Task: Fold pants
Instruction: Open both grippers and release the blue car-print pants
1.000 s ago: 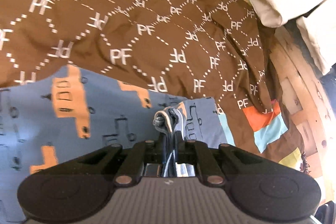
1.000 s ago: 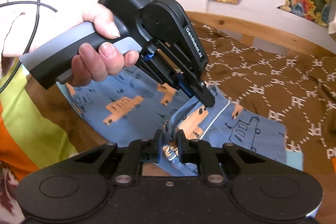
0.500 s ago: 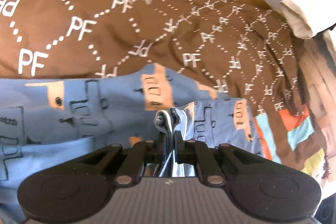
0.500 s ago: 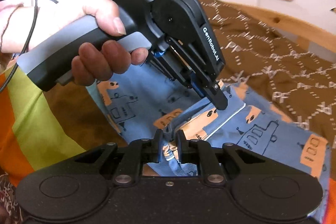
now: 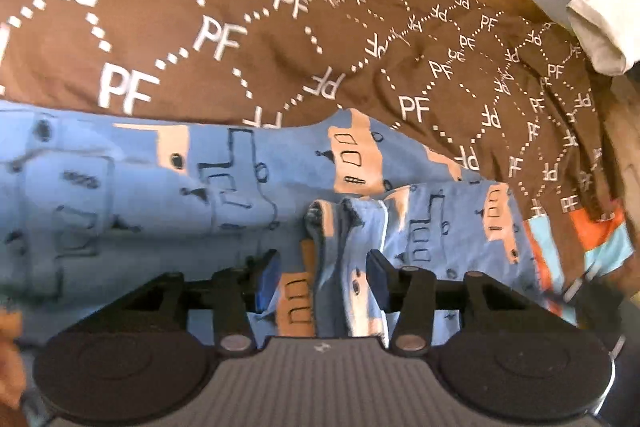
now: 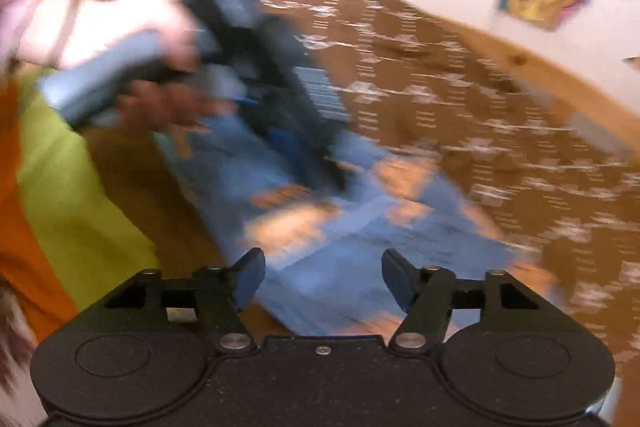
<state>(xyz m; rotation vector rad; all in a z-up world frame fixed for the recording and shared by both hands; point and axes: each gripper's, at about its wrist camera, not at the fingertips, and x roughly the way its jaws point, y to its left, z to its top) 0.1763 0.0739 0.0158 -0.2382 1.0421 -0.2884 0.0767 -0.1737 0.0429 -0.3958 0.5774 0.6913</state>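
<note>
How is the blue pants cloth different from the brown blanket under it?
The pants are light blue with orange trucks; the blanket is brown with white PF letters and dotted lines. The pants lie on top, folded over; the blanket is spread flat beneath. A bunched edge of the pants stands between the left gripper's open jaws, which have just been opening and do not reach the blanket. Both are soft, patterned cloth.

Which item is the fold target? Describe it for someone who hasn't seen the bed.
Find the wooden-framed bed covered by the brown blanket with white "PF" lettering. Lying on it, just ahead of the left gripper, are the pants. They alone are light blue, printed with orange vehicles.
</note>
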